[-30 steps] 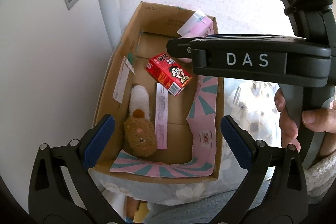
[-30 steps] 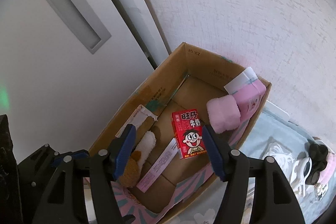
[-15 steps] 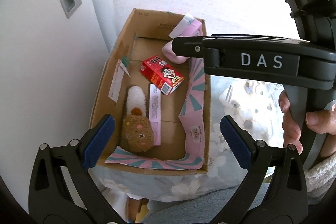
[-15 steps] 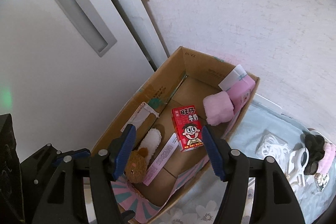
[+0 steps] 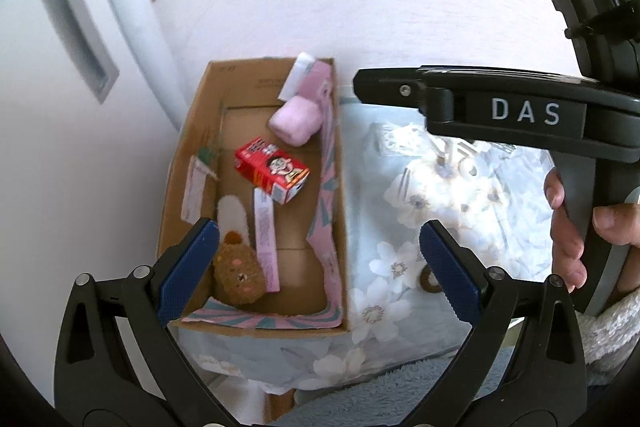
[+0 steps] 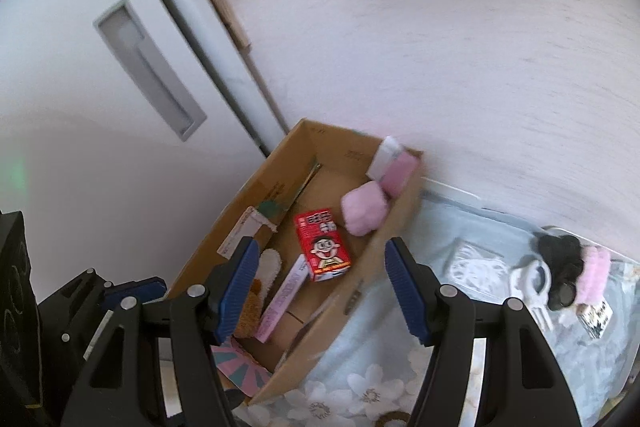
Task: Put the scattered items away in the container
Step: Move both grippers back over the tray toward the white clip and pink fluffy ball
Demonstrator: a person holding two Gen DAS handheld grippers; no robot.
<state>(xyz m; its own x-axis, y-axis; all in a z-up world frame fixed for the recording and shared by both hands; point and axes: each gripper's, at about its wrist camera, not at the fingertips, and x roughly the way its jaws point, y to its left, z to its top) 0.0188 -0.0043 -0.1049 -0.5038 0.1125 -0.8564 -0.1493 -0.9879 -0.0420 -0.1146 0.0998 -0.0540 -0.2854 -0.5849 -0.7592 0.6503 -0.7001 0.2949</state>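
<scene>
Resting on a pale blue floral cloth, the cardboard box stood against a white wall beside a white door, its top open and its inner edges lined with pink-and-teal striped paper. Inside it lay a red milk carton printed with a cartoon face, tilted on its side near the middle; a fluffy pink roll sat at the far end against a pink packet with a white flap. Nearer the camera a brown plush toy with a white furry strip lay beside a long pink-labelled stick pack.

The left tool hung above the box's near end with its blue pads spread wide and nothing between them. The right tool was likewise released, its pads apart and empty, framing the carton from above (a hand in a fleecy white sleeve gripped its handle in the left wrist view).

Still out on the cloth, well apart from the box, were white plastic pieces, a black item, a pink fuzzy item and a brown ring.
</scene>
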